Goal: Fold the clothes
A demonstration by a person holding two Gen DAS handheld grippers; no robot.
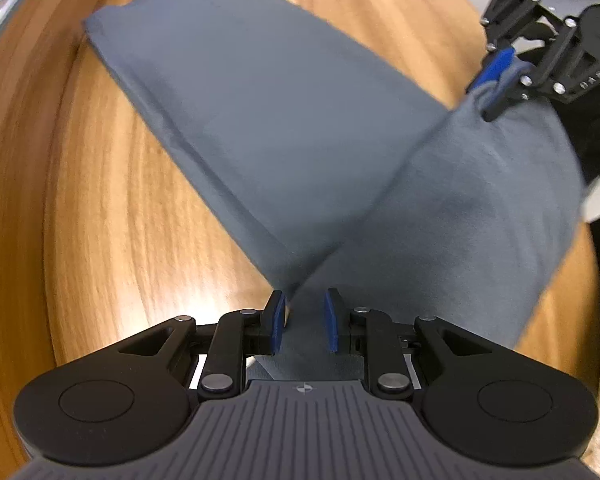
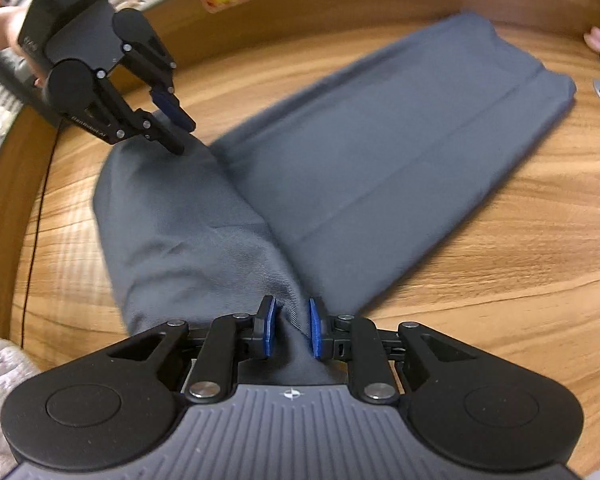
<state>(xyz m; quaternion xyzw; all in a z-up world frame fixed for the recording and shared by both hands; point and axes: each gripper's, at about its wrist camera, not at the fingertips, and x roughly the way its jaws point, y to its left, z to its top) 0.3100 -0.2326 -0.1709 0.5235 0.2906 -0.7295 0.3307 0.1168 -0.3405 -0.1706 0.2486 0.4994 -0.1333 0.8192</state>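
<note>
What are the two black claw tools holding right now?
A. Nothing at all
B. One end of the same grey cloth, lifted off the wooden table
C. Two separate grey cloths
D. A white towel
B: the left gripper and right gripper each pinch a corner of one grey cloth, whose far end lies on the wooden table.

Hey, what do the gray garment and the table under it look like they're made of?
Gray garment: looks like a matte woven fabric, maybe cotton twill; fine diagonal ribbing shows near the right gripper, and it drapes softly.
Table: wood-look top with streaky brown grain and slight sheen; real wood or laminate, can't tell.
</note>
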